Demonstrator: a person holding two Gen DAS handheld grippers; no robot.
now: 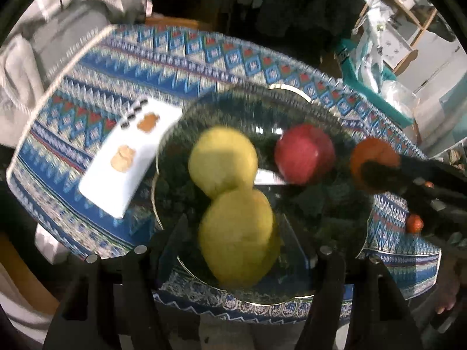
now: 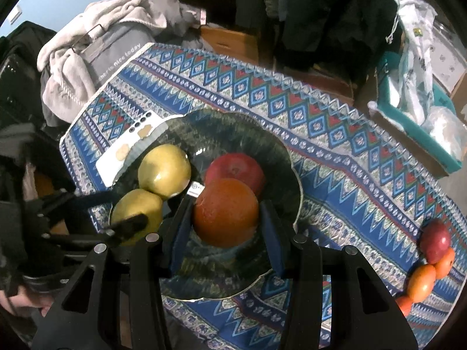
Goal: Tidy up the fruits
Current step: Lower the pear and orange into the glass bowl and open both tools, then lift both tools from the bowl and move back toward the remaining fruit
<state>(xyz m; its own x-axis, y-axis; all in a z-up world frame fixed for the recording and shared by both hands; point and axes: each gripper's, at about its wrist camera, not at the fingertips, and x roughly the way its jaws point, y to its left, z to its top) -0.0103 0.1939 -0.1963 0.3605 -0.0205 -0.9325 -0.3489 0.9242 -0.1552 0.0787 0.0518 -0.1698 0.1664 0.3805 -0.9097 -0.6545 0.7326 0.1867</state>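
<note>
A dark glass bowl (image 2: pixel 280 157) sits on the patterned tablecloth. It holds two yellow-green apples (image 2: pixel 164 168) (image 2: pixel 137 213) and a red apple (image 2: pixel 233 169). My right gripper (image 2: pixel 226 224) is shut on an orange (image 2: pixel 226 213) just above the bowl's near side. My left gripper (image 1: pixel 233 242) is around the nearer yellow apple (image 1: pixel 238 236), jaws apart; I cannot tell if they press on it. In the left wrist view the other yellow apple (image 1: pixel 223 157), the red apple (image 1: pixel 305 151) and the held orange (image 1: pixel 373 151) show.
A white phone (image 2: pixel 128 148) lies left of the bowl. More fruit, a red apple (image 2: pixel 435 240) and oranges (image 2: pixel 421 283), lies at the right table edge. Clothes (image 2: pixel 87 58) are piled at the back left, a teal box (image 2: pixel 408 122) at the back right.
</note>
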